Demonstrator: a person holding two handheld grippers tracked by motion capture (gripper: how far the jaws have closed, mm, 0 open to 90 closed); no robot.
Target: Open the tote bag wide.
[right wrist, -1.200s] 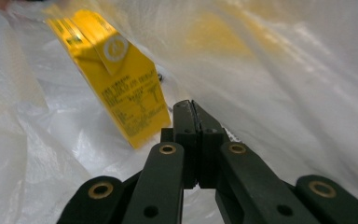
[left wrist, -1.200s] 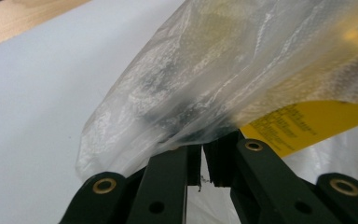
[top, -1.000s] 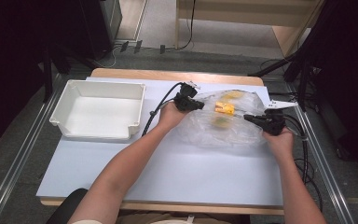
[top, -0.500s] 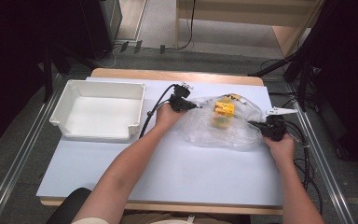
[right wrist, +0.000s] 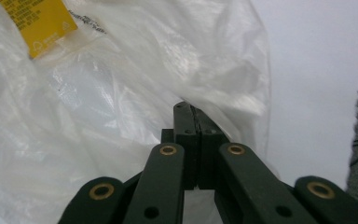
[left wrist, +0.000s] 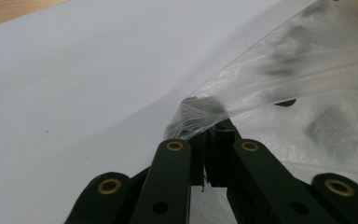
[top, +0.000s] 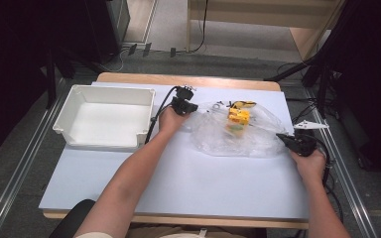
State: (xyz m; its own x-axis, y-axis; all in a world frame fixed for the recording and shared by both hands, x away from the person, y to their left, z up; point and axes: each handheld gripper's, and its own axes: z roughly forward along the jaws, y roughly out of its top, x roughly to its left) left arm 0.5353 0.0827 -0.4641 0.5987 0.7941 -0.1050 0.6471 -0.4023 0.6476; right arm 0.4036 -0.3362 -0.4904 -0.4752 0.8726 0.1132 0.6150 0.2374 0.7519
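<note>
The clear plastic bag (top: 233, 136) lies on the tabletop (top: 178, 183), right of center, with a yellow box (top: 238, 118) inside. The left gripper (top: 194, 106) pinches its edge at nine o'clock and the right gripper (top: 281, 138) at four o'clock, both sets of fingers clamped on film. The grasp looks done; moving the bag toward the white bin (top: 104, 116) probably remains.

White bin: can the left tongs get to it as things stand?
Probably not right now. The left tongs are shut on the edge of the clear plastic bag, so they're occupied. The white bin itself sits close beside that hand, with bare table between.
</note>
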